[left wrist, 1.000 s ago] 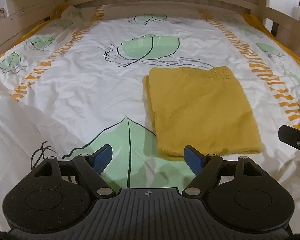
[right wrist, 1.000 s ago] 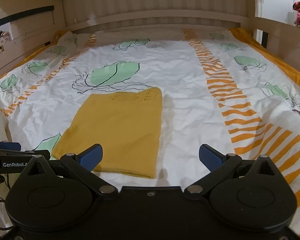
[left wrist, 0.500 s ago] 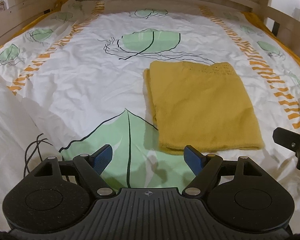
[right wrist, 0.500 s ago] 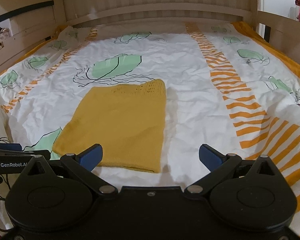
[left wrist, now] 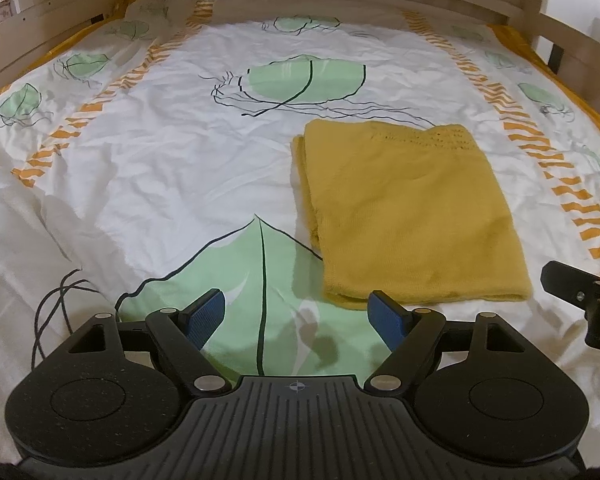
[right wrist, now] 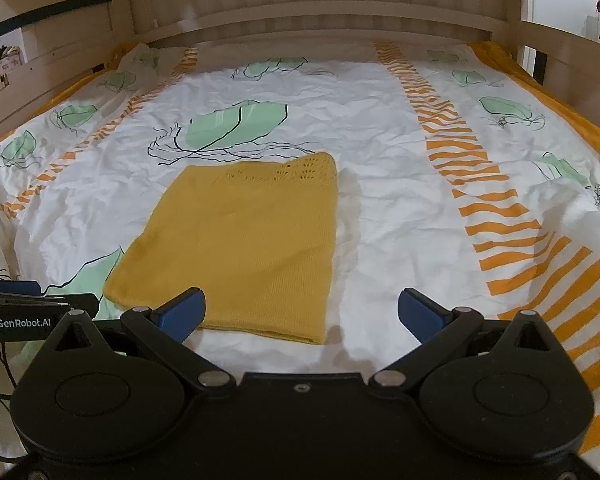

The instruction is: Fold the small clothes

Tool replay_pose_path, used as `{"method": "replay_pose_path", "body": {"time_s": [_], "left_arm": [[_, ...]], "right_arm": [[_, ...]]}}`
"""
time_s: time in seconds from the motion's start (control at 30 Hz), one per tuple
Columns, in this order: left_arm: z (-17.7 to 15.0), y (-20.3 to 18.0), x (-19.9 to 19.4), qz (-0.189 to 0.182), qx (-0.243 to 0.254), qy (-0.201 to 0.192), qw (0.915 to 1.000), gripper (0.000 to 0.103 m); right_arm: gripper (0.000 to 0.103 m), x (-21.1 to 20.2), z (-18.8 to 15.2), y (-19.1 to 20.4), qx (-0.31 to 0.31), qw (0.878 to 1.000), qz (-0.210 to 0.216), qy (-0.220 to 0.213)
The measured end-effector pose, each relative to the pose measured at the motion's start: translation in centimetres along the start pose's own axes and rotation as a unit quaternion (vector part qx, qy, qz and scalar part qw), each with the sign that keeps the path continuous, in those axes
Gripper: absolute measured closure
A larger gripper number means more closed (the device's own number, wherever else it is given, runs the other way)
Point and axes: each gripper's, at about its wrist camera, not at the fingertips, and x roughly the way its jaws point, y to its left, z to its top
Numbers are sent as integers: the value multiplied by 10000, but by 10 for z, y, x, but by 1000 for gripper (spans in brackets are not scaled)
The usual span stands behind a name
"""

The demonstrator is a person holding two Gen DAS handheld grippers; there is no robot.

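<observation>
The yellow garment (right wrist: 236,248) is laid folded flat on the bedsheet (right wrist: 380,208), at twelve o'clock. Both the left gripper (left wrist: 298,314) and right gripper (right wrist: 302,314) are held open, empty. Perhaps another fold is left.

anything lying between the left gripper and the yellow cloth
Nothing: in the left wrist view only bare bedsheet lies between the open left gripper and the yellow cloth.
</observation>
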Motion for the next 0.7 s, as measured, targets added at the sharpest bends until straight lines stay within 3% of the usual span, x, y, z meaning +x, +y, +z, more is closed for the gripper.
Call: {"method": "replay_pose_path", "body": {"time_s": [0.7], "left_arm": [[3, 1, 8, -10, -20, 109, 9999, 25]], "right_arm": [[1, 11, 3, 4, 38, 9999, 74, 136]]}}
